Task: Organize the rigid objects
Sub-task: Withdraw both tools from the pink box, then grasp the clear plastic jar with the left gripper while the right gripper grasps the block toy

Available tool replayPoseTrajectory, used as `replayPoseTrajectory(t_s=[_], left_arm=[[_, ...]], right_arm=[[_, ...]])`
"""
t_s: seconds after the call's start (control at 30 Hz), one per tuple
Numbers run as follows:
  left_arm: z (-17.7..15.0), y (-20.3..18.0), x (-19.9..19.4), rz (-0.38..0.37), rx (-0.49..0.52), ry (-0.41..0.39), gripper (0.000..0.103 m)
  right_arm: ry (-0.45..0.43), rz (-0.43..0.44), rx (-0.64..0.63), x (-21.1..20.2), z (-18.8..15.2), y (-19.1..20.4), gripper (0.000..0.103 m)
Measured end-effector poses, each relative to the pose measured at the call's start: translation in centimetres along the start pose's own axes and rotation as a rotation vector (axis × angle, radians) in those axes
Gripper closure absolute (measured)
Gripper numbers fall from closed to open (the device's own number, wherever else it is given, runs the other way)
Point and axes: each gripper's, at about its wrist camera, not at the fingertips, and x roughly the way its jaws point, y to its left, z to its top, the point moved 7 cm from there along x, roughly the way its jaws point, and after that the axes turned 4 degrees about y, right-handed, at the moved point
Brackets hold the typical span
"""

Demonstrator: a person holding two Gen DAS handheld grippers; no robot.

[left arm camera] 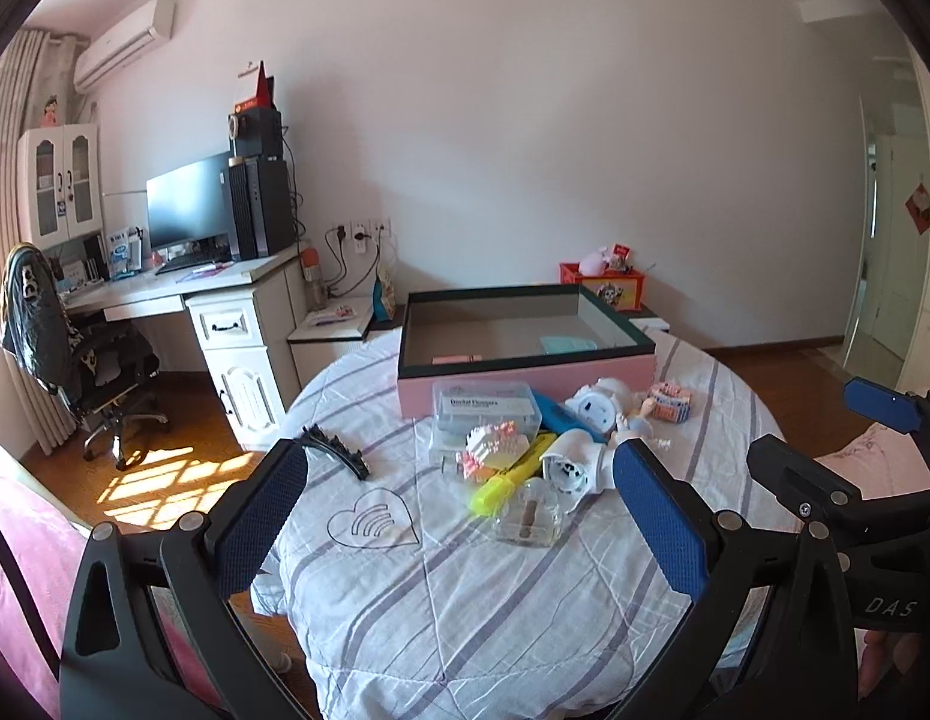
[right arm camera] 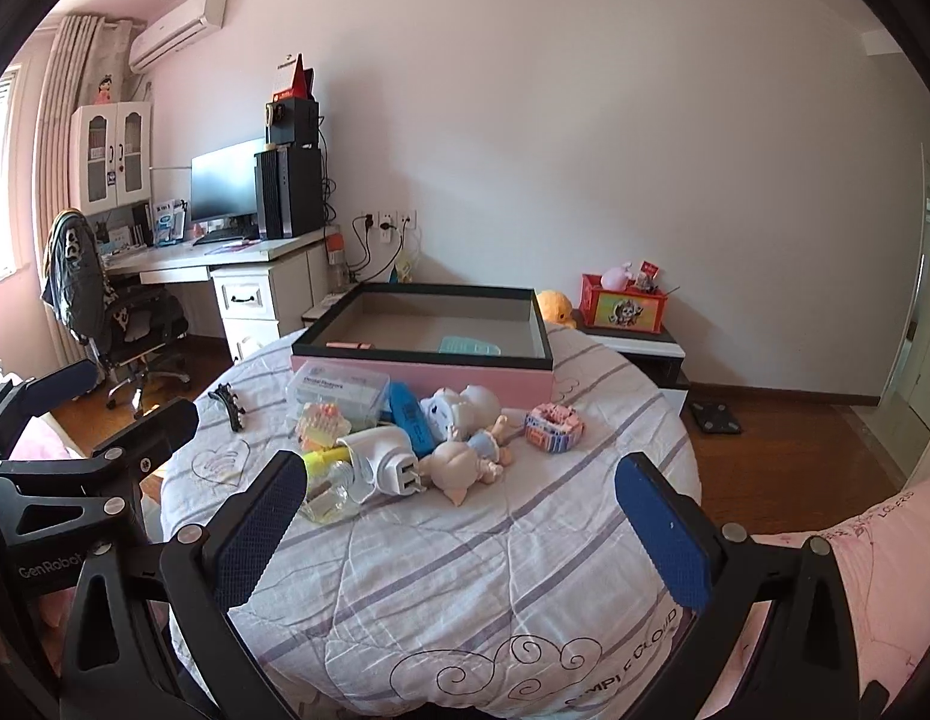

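A pink box (left arm camera: 525, 381) (right arm camera: 423, 372) with a dark rim stands open at the far side of the round table; a teal item and a pink item lie inside. In front of it lies a heap: a clear floss case (left arm camera: 483, 411) (right arm camera: 339, 390), a brick cake (left arm camera: 495, 441) (right arm camera: 324, 423), a yellow highlighter (left arm camera: 507, 483), a white charger (right arm camera: 381, 459), a small doll (right arm camera: 465, 462), a pink brick toy (right arm camera: 555, 427) and a clear bottle (left arm camera: 528, 519). A black hair clip (left arm camera: 339, 450) (right arm camera: 228, 405) lies apart at the left. My left gripper (left arm camera: 459, 504) and right gripper (right arm camera: 459, 510) hover open, holding nothing.
The table (right arm camera: 465, 600) wears a striped white quilt. A desk (left arm camera: 183, 285) with a monitor and an office chair (left arm camera: 87, 360) stand at the left. A red box (right arm camera: 624, 306) sits on a low stand at the right. Pink bedding (right arm camera: 855, 570) borders the near right.
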Motion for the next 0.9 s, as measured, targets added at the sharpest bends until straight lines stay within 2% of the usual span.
replayPoseTrajectory(t_s=[0.47,0.63,0.67,0.73,0.77,0.8,0.87,0.9], left_arm=[[-5.0,-3.1,10.3,-0.054,0.038,0.281,0.000],[-6.1,-3.5,12.1,-0.047,0.049,0.321,0.001],[-6.1,-3.4,12.4,-0.047,0.047,0.322,0.005],[-6.2,-3.2,13.1,-0.059,0.042,0.340,0.022],[-6.5,-3.2,13.5,-0.085,0.036,0.361,0.036],[-6.7,-3.3,13.8,-0.116,0.030,0.377,0.043],[-6.7,-3.4,13.7,-0.116,0.041,0.356,0.051],[-6.7,-3.4,13.6,-0.115,0.052,0.352,0.051]], right_arm=[[0.186,0.019,0.063,8.0,-4.5,-3.7,0.000],[0.219,0.016,0.074,9.7,-5.1,-4.5,0.000],[0.224,0.015,0.078,10.0,-5.2,-4.7,0.000],[0.230,0.012,0.082,10.5,-5.1,-5.2,0.000],[0.234,0.006,0.081,10.9,-5.1,-5.6,0.000],[0.237,-0.003,0.080,11.2,-5.0,-6.0,0.000],[0.240,-0.022,0.079,12.0,-4.6,-6.8,0.000],[0.241,-0.037,0.078,12.4,-4.4,-7.4,0.000]])
